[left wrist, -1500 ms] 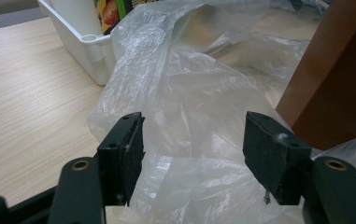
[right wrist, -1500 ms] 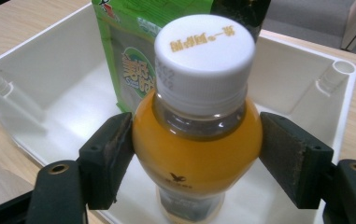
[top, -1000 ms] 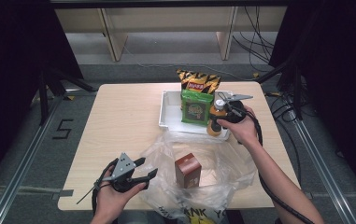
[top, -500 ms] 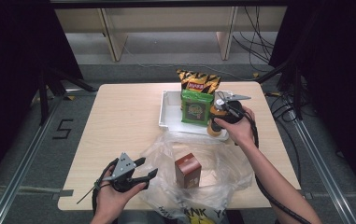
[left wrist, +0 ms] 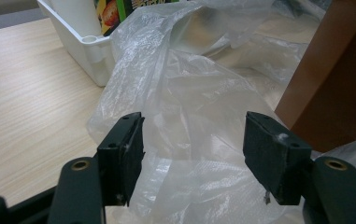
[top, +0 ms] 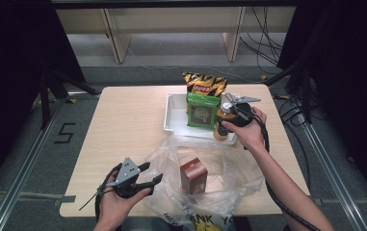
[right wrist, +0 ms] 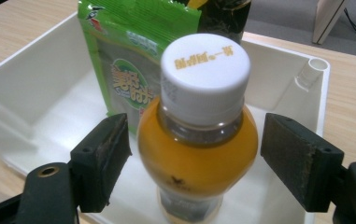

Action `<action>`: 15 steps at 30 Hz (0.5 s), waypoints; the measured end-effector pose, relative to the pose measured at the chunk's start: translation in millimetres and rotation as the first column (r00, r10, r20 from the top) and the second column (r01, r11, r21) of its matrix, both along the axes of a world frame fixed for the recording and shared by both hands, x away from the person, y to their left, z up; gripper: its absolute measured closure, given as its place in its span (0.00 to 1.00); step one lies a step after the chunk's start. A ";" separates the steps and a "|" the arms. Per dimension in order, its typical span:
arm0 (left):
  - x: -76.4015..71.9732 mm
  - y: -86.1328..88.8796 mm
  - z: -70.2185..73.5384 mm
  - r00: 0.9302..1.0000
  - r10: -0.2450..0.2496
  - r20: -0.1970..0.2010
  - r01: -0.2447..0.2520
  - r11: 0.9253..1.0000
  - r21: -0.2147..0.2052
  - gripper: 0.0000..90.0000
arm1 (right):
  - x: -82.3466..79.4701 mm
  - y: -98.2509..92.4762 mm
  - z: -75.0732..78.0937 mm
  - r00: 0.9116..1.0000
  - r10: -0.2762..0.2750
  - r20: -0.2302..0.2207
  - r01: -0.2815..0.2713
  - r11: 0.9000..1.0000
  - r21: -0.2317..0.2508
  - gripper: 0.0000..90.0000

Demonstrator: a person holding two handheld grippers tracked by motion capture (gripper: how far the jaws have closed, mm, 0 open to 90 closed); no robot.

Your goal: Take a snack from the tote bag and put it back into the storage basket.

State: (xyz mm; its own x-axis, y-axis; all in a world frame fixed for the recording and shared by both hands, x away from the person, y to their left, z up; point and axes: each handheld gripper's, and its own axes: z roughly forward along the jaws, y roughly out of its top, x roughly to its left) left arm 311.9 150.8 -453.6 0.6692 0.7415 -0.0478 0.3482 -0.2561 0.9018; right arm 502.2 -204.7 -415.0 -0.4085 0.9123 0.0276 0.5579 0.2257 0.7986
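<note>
Right gripper [right wrist: 192, 154]: I am straddling the orange drink bottle [right wrist: 198, 140], which is standing upright in the white tray [right wrist: 316, 93]. My 2 jaws have just been opening; both pads are standing off its shoulder, bottle between them, long axis vertical. Left gripper [left wrist: 192, 154]: jaws apart at the clear plastic bag [left wrist: 189, 93], gripping nothing, well apart from the bottle.

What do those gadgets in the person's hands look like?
Each hand carries a black two-fingered tool. The left gripper has a grey three-cornered plate on top and a black cable trailing behind. The right gripper has the same plate and cable. Its fingers are blocky black pads. Forearms are bare.
</note>
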 end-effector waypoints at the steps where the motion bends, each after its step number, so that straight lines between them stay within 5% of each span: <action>1: -0.4 -0.1 0.0 1.000 0.001 -0.002 -0.001 1.000 -0.007 0.42 | -1.4 -2.8 1.2 1.000 0.017 0.007 -0.017 1.000 -0.012 0.27; 3: -0.6 0.5 0.7 1.000 0.002 0.002 -0.002 1.000 -0.002 0.42 | -9.5 -2.8 4.5 1.000 -0.001 -0.015 0.001 1.000 0.007 0.27; 4: -0.8 0.6 0.8 1.000 0.002 0.002 -0.002 1.000 -0.004 0.42 | -8.1 -7.2 3.2 0.999 0.036 0.025 -0.035 0.999 -0.032 0.27; 15: -3.0 -0.8 1.2 1.000 -0.008 0.007 0.008 1.000 -0.014 0.42 | -42.3 -16.2 24.9 0.993 0.071 0.100 -0.072 0.997 0.011 0.28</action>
State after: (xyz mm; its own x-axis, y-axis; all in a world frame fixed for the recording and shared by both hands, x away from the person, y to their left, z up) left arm 308.9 150.1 -452.4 0.6753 0.7356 -0.0536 0.3402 -0.2463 0.9075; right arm 459.9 -221.0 -390.1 -0.4741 0.8805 -0.0030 0.4588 0.2499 0.8527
